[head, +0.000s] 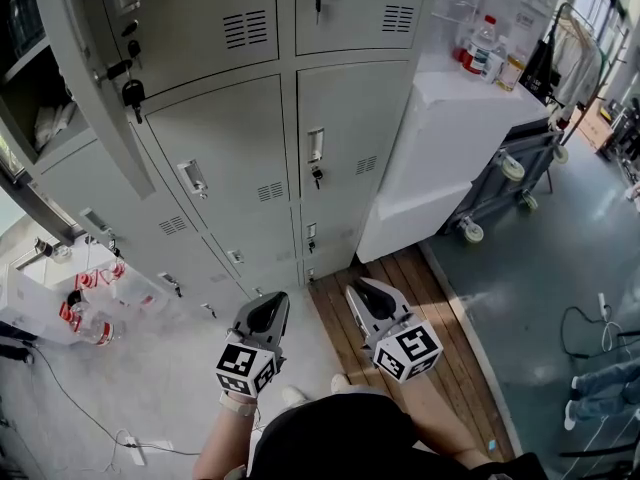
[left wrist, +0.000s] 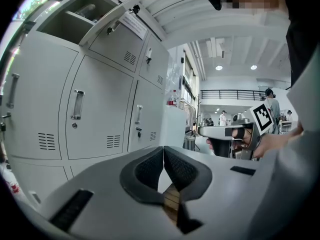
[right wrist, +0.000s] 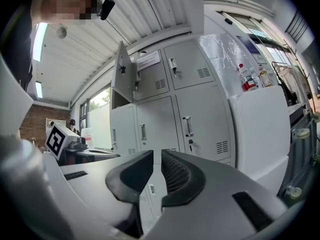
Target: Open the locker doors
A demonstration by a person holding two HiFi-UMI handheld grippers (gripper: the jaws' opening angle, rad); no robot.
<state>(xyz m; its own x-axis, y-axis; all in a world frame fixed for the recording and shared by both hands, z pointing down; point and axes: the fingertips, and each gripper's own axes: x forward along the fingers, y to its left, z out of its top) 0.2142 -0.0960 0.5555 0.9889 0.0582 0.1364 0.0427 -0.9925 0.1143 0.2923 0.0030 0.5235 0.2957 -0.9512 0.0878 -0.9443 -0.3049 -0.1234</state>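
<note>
A bank of grey lockers (head: 270, 118) stands ahead of me. The upper left door (head: 85, 78) hangs open, with keys dangling from its lock (head: 132, 93). The doors below it are closed, among them one with a handle (head: 316, 145) and a key (head: 317, 176). My left gripper (head: 262, 313) is held low near my body, well clear of the lockers; its jaws (left wrist: 163, 149) touch, with nothing held. My right gripper (head: 372, 303) hovers beside it over the wooden boards, its jaws (right wrist: 157, 154) a narrow gap apart and empty. The open door (right wrist: 121, 69) also shows in the right gripper view.
A white cabinet (head: 450, 148) stands against the lockers' right side, with bottles (head: 485, 48) on top. Beyond it is a wheeled cart (head: 510, 178). Wooden boards (head: 420, 308) cover the floor below me. Bottles (head: 85, 318) lie at the left, cables (head: 590, 323) at the right.
</note>
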